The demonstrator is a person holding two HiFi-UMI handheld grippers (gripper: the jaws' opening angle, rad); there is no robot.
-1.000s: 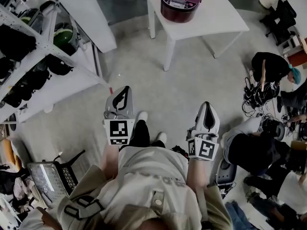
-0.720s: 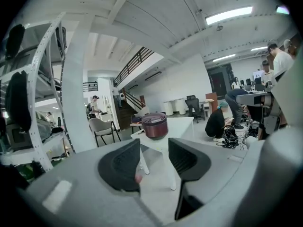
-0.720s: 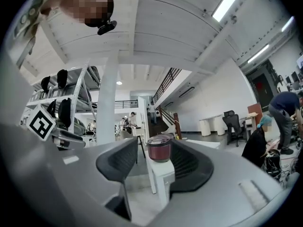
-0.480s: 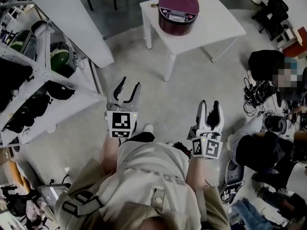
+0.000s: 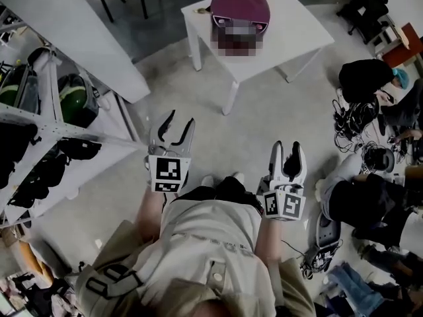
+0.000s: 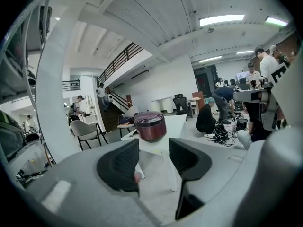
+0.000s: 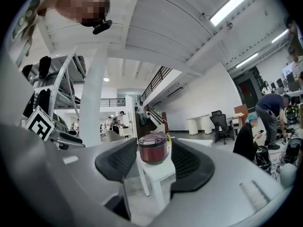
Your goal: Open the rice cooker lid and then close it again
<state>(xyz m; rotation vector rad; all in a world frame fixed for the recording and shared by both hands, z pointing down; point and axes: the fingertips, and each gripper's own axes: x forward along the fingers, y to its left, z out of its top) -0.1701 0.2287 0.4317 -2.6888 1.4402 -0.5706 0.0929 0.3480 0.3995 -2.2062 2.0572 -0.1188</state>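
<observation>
on white table (image 7: 161, 168): rice cooker (image 7: 153, 148), label (image 6: 151, 119) illegible

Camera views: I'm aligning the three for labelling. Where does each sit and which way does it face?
Head view: on the person's head, looking steeply down at the floor; shows their beige-jacketed torso, left gripper, right gripper, jaws just opened, empty.
Left gripper view: on that gripper, looking along its parted dark jaws toward the round maroon rice cooker on the white square table.
Right gripper view: likewise; its parted jaws frame the cooker.
Shared: all three show cooker and table.
</observation>
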